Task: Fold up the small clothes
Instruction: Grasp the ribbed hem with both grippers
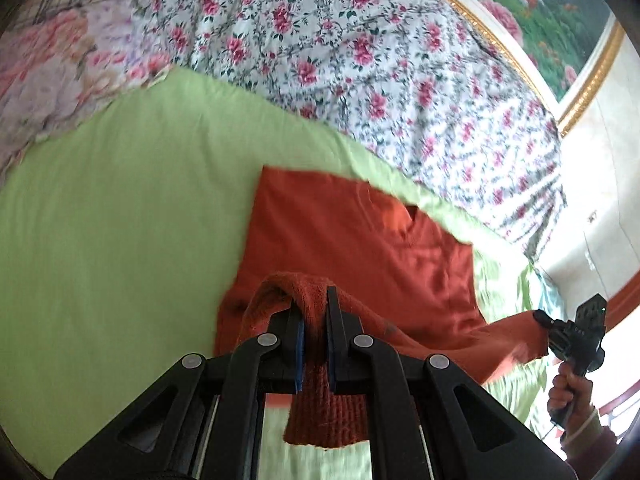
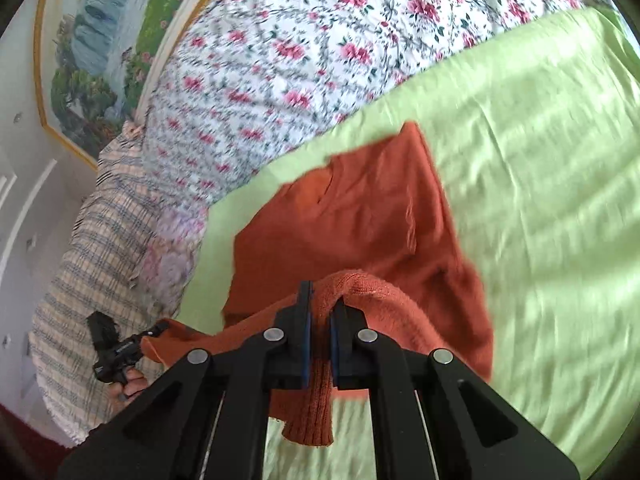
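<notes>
At the near edge of the bed, both grippers are pinched tight on the ribbed hem of a rust-orange sweater (image 1: pixel 352 240). The left gripper (image 1: pixel 313 312) has its blue-padded jaws closed on a fold of knit, with a ribbed strip hanging down between them; the right gripper (image 2: pixel 320 312) clamps the same way on the hem's other end. The hem is lifted between the two, while the sweater's body lies on the green sheet (image 1: pixel 120 220), its far end toward the flowered quilt (image 1: pixel 340 40) bunched along the bed's far side. Beyond that hangs a gold-framed painting (image 2: pixel 100 40).
</notes>
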{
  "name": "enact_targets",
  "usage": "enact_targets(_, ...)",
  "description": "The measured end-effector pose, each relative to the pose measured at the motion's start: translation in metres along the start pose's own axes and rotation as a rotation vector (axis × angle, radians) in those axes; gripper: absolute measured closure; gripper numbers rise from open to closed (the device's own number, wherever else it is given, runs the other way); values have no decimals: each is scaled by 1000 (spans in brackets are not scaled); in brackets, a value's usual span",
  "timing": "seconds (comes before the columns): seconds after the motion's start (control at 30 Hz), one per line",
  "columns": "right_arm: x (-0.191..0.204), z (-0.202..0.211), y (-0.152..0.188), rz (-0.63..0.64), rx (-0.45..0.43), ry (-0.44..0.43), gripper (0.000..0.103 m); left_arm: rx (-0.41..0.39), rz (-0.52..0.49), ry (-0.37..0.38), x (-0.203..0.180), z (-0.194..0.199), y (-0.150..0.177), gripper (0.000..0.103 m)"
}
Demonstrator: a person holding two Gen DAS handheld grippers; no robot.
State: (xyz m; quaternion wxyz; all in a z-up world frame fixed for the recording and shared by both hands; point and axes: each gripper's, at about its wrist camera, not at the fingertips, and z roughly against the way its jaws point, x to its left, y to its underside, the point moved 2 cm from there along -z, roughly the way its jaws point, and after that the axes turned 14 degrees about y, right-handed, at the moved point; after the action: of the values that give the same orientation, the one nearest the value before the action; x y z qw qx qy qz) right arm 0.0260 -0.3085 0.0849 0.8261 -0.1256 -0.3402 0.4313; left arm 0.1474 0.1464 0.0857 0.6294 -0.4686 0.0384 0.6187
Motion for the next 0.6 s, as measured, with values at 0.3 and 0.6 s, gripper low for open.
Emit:
enact_targets(0.3, -29, -74, -73, -50, 16, 87, 95, 45, 23, -58, 23, -91, -58, 97)
enact_targets(0.6, -50, -139, -96, -40, 101, 181, 95, 120, 67, -149, 61, -164, -70, 94)
